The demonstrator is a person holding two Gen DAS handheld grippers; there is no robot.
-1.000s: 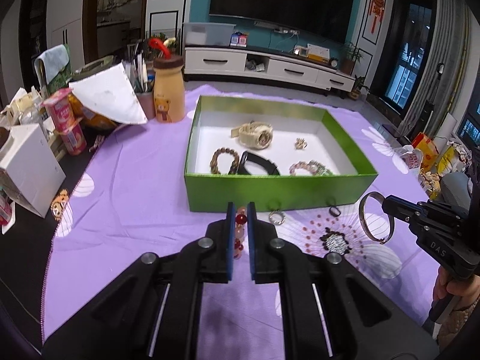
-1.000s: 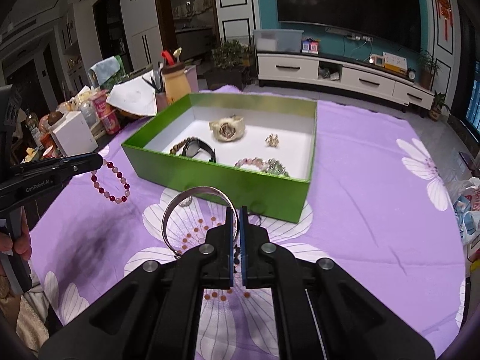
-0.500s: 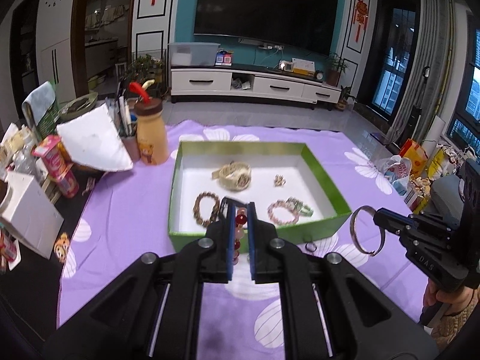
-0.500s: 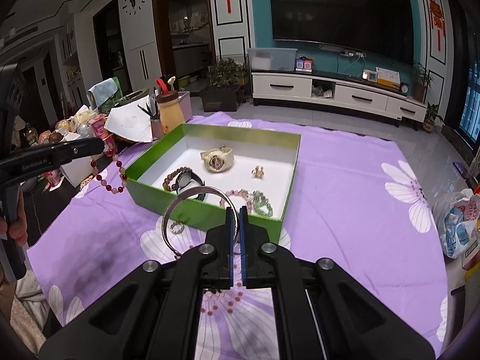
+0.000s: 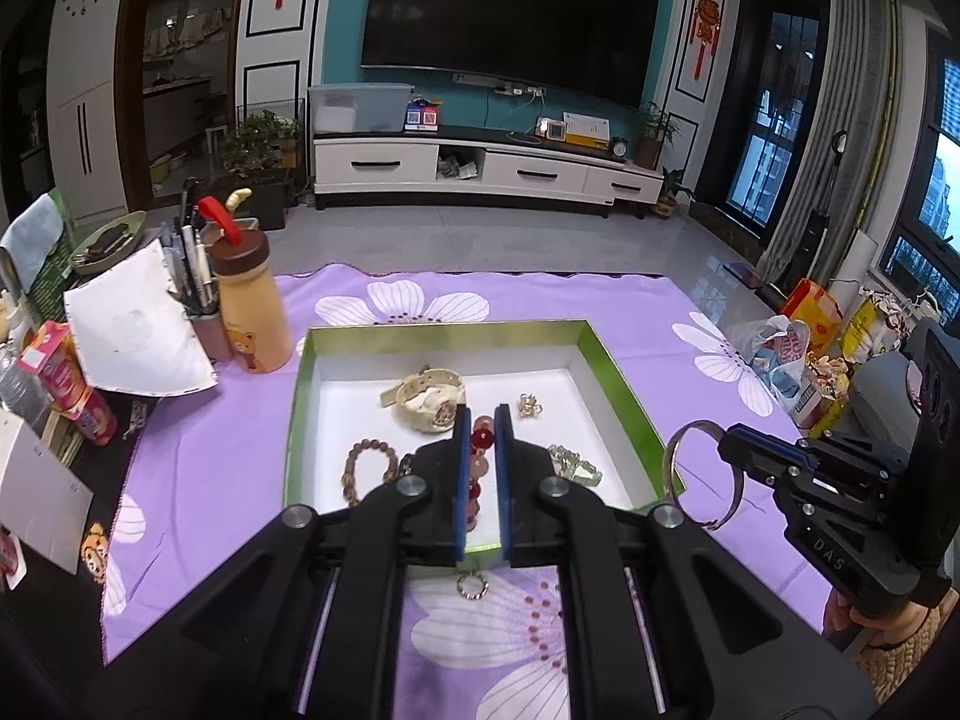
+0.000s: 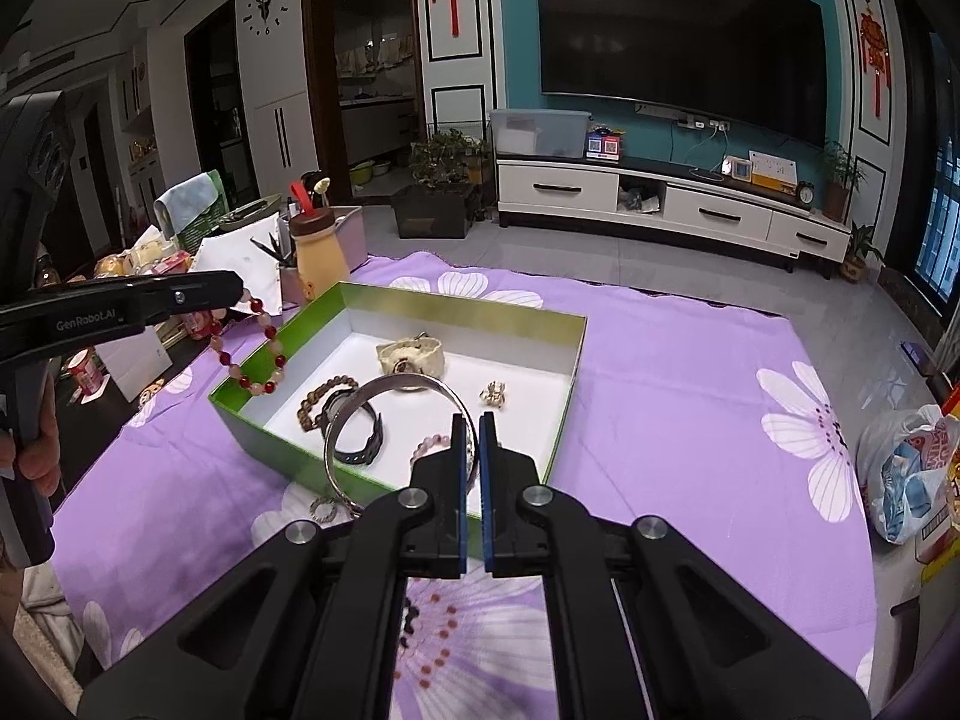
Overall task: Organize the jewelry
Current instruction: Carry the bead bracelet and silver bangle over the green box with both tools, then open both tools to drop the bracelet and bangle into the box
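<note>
purple floral tablecloth (image 5: 228, 456), green box (image 5: 624, 384), ring (image 5: 473, 585)

Two watches (image 6: 411, 357), four bracelets (image 6: 327, 399), one box (image 6: 462, 310).

Red-and-pink bead bracelet (image 6: 255, 354) and silver bangle (image 6: 396, 438) hang above the green box (image 6: 420, 306).

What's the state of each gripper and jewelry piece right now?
Left hand-held gripper: shut on bead bracelet.
Right hand-held gripper: shut on silver bangle.
Bead bracelet: hanging in the air.
Silver bangle: held up, off the cloth.
Green box: open, no lid.
Watch: lying in box.
Small ring: on cloth, outside box.
</note>
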